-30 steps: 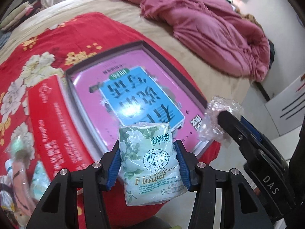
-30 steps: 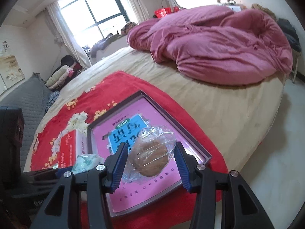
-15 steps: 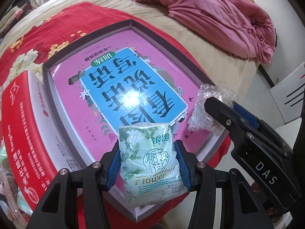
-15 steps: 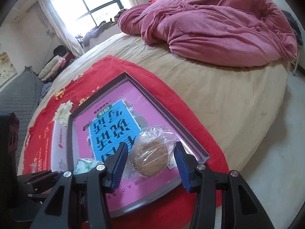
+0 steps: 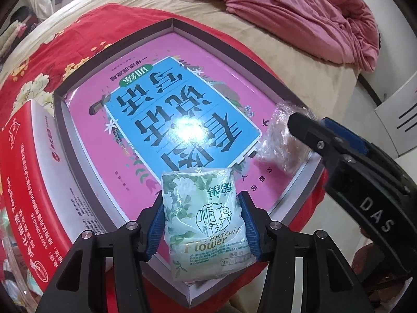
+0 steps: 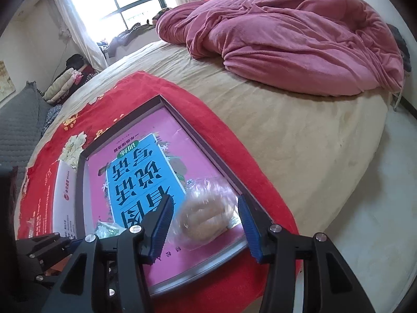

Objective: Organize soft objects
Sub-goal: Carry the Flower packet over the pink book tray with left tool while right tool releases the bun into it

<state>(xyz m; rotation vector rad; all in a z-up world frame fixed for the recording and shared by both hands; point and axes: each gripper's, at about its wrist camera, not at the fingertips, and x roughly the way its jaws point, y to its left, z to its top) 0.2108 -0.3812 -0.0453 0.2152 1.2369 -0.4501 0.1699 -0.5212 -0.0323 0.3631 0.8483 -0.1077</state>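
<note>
the left tongs clamp a pale green flower-printed tissue pack between their blue pads, above the near corner of a shallow grey-rimmed box lined with a pink and blue printed sheet. the right tongs stand spread wide around a clear plastic bag with a tan round bun; the pads are apart from the bag, which lies blurred inside the box near its right rim. the box rests on a red floral cloth on the bed, with a crumpled pink quilt behind it.
</note>
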